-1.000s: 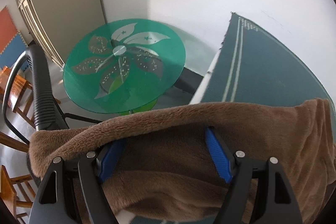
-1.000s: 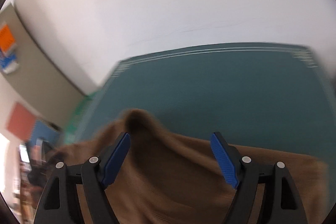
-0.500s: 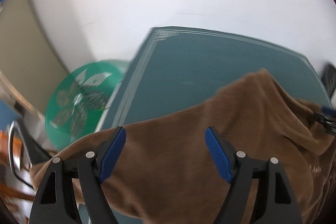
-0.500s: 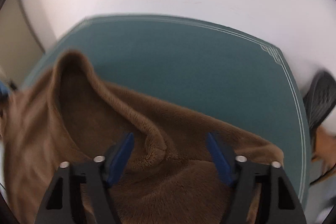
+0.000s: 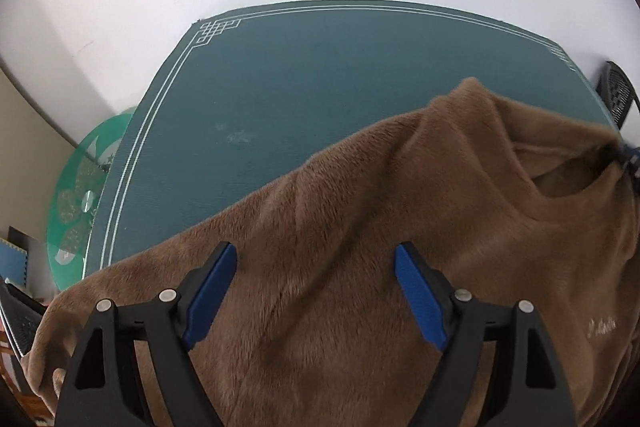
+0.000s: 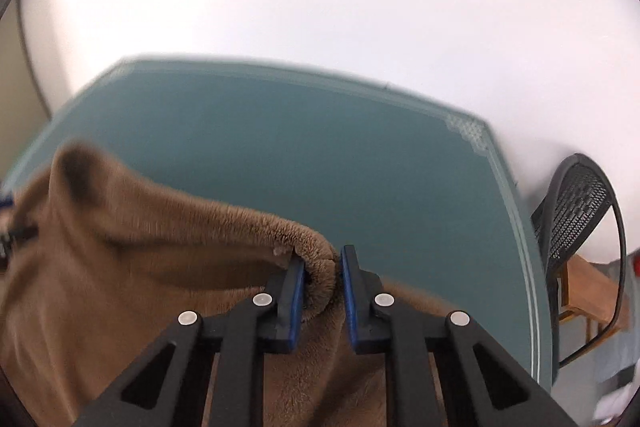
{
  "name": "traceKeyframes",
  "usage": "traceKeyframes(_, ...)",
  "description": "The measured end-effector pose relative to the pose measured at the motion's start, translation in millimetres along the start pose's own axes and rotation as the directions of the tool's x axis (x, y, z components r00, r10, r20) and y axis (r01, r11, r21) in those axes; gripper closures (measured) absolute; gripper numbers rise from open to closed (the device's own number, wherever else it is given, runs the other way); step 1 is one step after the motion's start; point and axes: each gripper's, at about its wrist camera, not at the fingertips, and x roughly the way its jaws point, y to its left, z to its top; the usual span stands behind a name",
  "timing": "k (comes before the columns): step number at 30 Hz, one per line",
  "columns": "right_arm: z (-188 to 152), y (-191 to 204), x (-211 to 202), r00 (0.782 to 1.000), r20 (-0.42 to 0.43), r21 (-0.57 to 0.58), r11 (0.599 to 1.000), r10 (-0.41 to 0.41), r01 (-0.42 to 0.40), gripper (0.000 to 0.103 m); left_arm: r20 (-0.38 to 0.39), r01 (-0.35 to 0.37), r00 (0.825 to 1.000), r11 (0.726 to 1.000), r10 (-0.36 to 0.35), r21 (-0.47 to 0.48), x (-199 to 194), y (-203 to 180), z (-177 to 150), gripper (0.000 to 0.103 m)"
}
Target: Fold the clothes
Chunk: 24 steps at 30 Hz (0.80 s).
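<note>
1. While the jaws of the right gripper (image 6: 320,267) are closing on a rolled edge of the brown plush fleece garment (image 5: 360,247), only a narrow fold is caught between the blue pads (image 6: 297,291); if the thick pile is pinched near the tips alone, the edge is likely to slip out once it is pulled.
2. The left gripper (image 5: 316,251) is held with its jaws wide, and nothing is clamped between them; the fabric is seen beneath and beyond the fingers. With one side ungripped, the garment could be dragged unevenly across the dark teal mat with white border lines (image 5: 280,99), so a skewed fold is a fair risk.
3. Part of the garment appears to hang over the near edge of the mat, at the lower left of the left wrist view. Its weight could pull the rest off the table if the lift is made from the right side only.
4. The garment is seen as soft, thick and deep-piled, bunched rather than flat. A raised peak stands toward the far side, and a neck-like opening (image 5: 560,179) is visible near the right-hand grip. A small pale embroidered mark (image 5: 602,327) is seen at the lower right, too small to be read.
5. The garment lies across the near half of the mat; the far half is left bare.
</note>
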Motion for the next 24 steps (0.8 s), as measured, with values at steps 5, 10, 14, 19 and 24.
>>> traceKeyframes(5,13.4,12.0,11.2,1.0,0.026,-0.007,1.0,0.001,-0.001,0.085,-0.014,0.001,1.0,0.998,-0.002,-0.063,16.0,12.6,8.5,0.016)
traceKeyframes(10,5.3,1.5,45.0,0.981,-0.077,0.08,0.982,0.177,-0.171,0.081,0.0,0.006,1.0,0.997,-0.006,-0.076,19.9,23.8,7.4,0.004)
traceKeyframes(14,-6.5,-32.0,20.8,0.971,-0.004,0.144,0.961,0.238,-0.234,0.025,0.03,0.012,1.0,0.999,-0.011,-0.041,17.1,23.9,2.5,0.004)
traceKeyframes(19,-11.3,-84.6,-20.1,0.955,0.083,0.122,0.948,0.285,-0.294,0.018,0.142,-0.014,0.99,0.999,0.007,0.05,-10.5,20.8,11.0,0.004)
traceKeyframes(24,-16.5,-104.3,-37.8,0.971,0.039,-0.026,0.972,0.236,-0.235,0.018,0.169,0.017,0.983,0.96,-0.066,0.279,-22.7,10.7,24.8,0.004)
